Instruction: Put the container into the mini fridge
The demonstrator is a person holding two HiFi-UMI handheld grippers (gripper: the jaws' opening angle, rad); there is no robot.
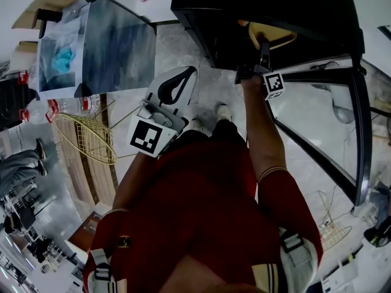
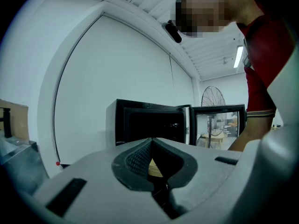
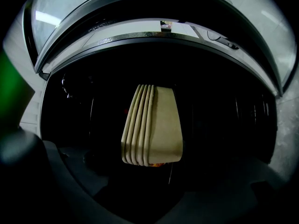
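Right gripper (image 1: 264,44) reaches into the mini fridge (image 1: 244,5) at 12 o'clock in the head view and grasps the container (image 3: 152,125) with its jaws set wide; left gripper (image 1: 186,77) hangs at 10 o'clock from the centre of that view, outside the mini fridge, jaws pressed together with nothing clamped. Location of the container: inside the dark cavity, directly ahead of the right jaws and turned on edge; whether it rests on a shelf cannot be told. Hazards, as judged: (1) the grip bears on a tapering body, so the container may slide or pivot between the pads if the hand tilts; (2) release before support is confirmed may let it drop and topple; (3) the cavity is dark, so a wall or shelf edge may be struck unseen; (4) the door (image 2: 217,125), open at 3 o'clock, may swing against the forearm (image 1: 259,127). Materials: the container is pale beige, probably rigid plastic, with several raised ribs along one side and a smooth flat face beside them. The mini fridge is glossy black; its door is clear glass in a black frame. The left gripper has a white moulded shell and black ribbed pads
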